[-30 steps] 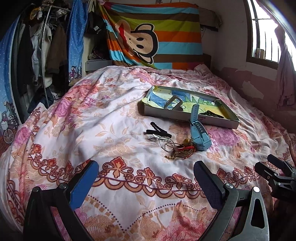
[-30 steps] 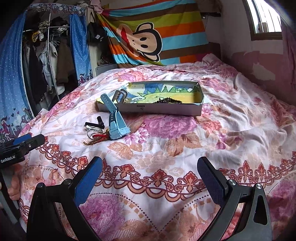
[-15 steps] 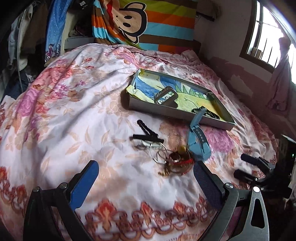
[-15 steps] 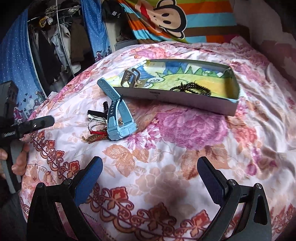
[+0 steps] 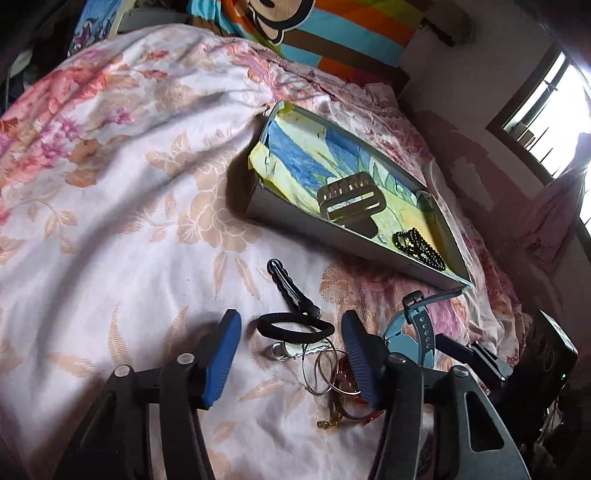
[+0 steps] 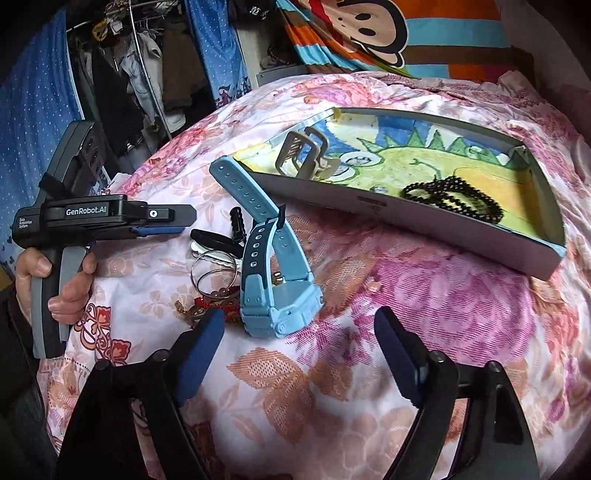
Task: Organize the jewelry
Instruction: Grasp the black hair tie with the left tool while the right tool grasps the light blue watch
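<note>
A small pile of jewelry lies on the floral bedspread: a black hair tie (image 5: 295, 328), a black hair clip (image 5: 291, 286), metal rings (image 5: 325, 369), a red and gold bracelet (image 6: 212, 308) and a light blue watch (image 6: 275, 275). My left gripper (image 5: 290, 356) is open, low over the pile, its pads either side of the hair tie and rings. My right gripper (image 6: 299, 349) is open just in front of the watch. A shallow tray (image 6: 424, 218) with a drawing inside holds a metal buckle (image 5: 351, 201) and a black bead bracelet (image 6: 454, 199).
The bed fills both views. A clothes rack (image 6: 140, 74) and blue curtain stand to the left, a striped monkey blanket (image 6: 369, 33) hangs at the headboard, and a window (image 5: 554, 110) is at the right wall.
Both grippers have moved forward and down toward the pile. The left now straddles the hair tie and rings; the right has closed in on the blue watch.
</note>
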A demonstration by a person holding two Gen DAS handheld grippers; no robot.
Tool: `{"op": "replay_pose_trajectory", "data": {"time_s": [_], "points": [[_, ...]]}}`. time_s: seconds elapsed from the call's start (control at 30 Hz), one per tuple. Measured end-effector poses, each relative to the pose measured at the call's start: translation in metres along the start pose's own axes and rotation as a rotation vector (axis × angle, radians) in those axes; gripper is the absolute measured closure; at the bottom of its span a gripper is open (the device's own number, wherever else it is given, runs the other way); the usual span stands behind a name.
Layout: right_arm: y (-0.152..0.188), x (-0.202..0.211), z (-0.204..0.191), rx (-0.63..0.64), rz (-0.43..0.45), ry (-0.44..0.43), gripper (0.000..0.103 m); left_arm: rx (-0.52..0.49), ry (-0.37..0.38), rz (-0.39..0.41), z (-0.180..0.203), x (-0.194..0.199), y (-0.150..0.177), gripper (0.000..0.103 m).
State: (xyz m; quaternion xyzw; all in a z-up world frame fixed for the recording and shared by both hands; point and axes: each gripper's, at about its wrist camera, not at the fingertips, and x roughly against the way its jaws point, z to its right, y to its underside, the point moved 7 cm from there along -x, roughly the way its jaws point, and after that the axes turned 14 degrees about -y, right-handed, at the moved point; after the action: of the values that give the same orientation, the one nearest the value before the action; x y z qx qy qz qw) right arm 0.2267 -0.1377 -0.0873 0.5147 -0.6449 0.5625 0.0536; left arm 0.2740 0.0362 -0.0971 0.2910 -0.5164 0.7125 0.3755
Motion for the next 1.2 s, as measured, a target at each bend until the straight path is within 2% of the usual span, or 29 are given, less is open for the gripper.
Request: {"op": "replay_pose_trajectory", "data": {"time_s": [0.13, 0.27, 0.5, 0.57, 0.7, 0.77, 0.8, 0.93, 1.13, 1.2], "points": [[-0.005, -0.009, 0.003, -0.05, 0.011, -0.035, 0.026, 0.042, 0.019, -0.055, -0.003, -0.014, 0.001, 0.055], [-0.002, -0.016, 0.007, -0.074, 0.017, -0.031, 0.026, 0.078, 0.028, -0.089, -0.006, -0.023, 0.004, 0.071], [0.0, -0.019, 0.005, -0.058, 0.022, -0.011, 0.026, 0.145, 0.053, -0.105, -0.011, -0.03, 0.005, 0.085], [-0.001, -0.019, 0.006, -0.065, 0.026, -0.018, 0.026, 0.165, 0.051, -0.098, -0.016, -0.03, 0.005, 0.093], [-0.001, -0.019, 0.008, -0.073, 0.032, -0.021, 0.026, 0.175, 0.045, -0.087, -0.019, -0.031, 0.007, 0.095], [-0.001, -0.019, 0.009, -0.072, 0.032, -0.002, 0.033, 0.164, 0.034, -0.064, -0.017, -0.026, 0.006, 0.096], [0.0, -0.019, 0.01, -0.075, 0.033, 0.005, 0.038, 0.148, 0.024, -0.042, -0.014, -0.022, 0.006, 0.096], [0.0, -0.018, 0.012, -0.08, 0.039, 0.008, 0.044, 0.078, 0.008, 0.039, 0.0, -0.004, 0.004, 0.096], [0.001, -0.019, 0.008, -0.058, 0.029, 0.021, 0.048, 0.001, -0.005, 0.073, 0.017, 0.005, 0.006, 0.096], [0.001, -0.018, 0.007, -0.059, 0.031, 0.015, 0.054, -0.012, -0.006, 0.088, 0.019, 0.008, 0.006, 0.096]]}}
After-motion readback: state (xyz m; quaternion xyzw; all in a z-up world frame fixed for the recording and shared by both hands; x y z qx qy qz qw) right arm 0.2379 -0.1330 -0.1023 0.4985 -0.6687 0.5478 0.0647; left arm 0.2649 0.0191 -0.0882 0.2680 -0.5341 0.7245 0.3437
